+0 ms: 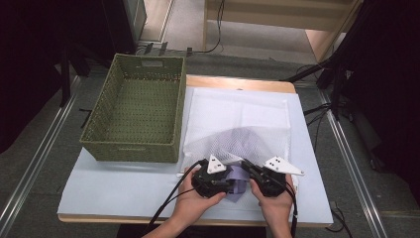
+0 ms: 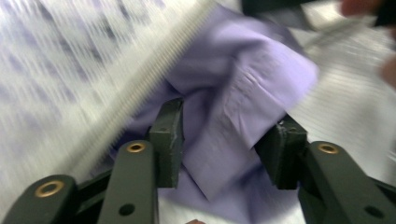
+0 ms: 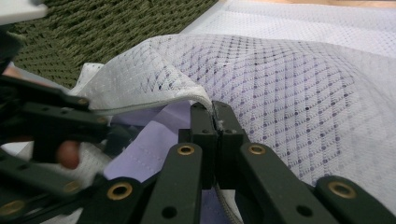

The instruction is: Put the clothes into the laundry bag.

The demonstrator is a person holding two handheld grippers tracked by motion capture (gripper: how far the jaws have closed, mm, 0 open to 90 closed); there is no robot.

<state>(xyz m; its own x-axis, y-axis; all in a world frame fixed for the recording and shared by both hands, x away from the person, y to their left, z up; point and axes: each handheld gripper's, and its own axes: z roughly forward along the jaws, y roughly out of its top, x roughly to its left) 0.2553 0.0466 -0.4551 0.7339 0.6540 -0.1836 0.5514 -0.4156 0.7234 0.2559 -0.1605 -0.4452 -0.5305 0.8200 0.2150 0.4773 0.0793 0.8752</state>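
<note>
A white mesh laundry bag [image 1: 237,119] lies flat on the table with a lavender garment [image 1: 237,184] half inside its near mouth. My right gripper [image 3: 215,116] is shut on the hem of the bag's mouth and holds it lifted above the garment [image 3: 149,144]. My left gripper [image 2: 224,135] has its jaws apart around a fold of the lavender garment [image 2: 233,93]; the pads do not squeeze it. The bag's edge [image 2: 154,79] runs blurred beside it. In the high view both grippers, left [image 1: 229,184] and right [image 1: 246,167], sit close together at the bag's mouth.
An olive woven basket [image 1: 133,144] stands on the table to the left of the bag, and its wall [image 3: 102,28] shows behind the lifted mesh. A pale sheet [image 1: 124,186] covers the tabletop. Dark stands and cables surround the table.
</note>
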